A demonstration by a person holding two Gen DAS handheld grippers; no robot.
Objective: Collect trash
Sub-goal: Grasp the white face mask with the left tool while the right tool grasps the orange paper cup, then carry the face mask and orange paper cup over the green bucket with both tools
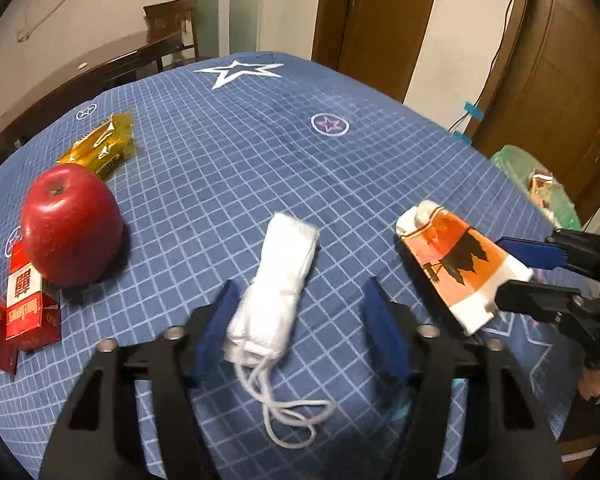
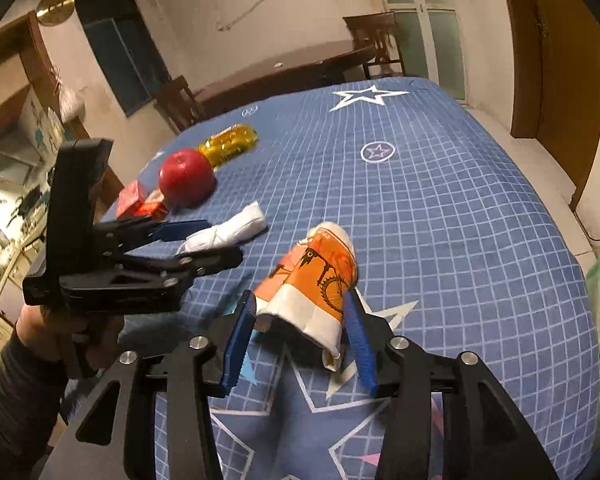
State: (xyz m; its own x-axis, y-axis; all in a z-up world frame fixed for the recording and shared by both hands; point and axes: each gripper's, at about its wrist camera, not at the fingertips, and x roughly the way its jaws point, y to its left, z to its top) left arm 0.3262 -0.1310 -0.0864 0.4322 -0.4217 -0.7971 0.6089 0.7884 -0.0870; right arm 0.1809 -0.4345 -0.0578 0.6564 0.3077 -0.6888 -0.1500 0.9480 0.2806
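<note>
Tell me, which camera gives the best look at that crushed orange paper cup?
The right wrist view: the orange paper cup lies front and centre between the right gripper fingers, its bicycle print clear. The left wrist view shows the same cup off to the right, side-on, partly hidden by that gripper.

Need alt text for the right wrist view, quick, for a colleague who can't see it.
The right gripper clamps a crushed orange-and-white paper cup lying on a blue grid-patterned tablecloth. To its left, the left gripper straddles a rolled white face mask, with a red apple behind.
</note>
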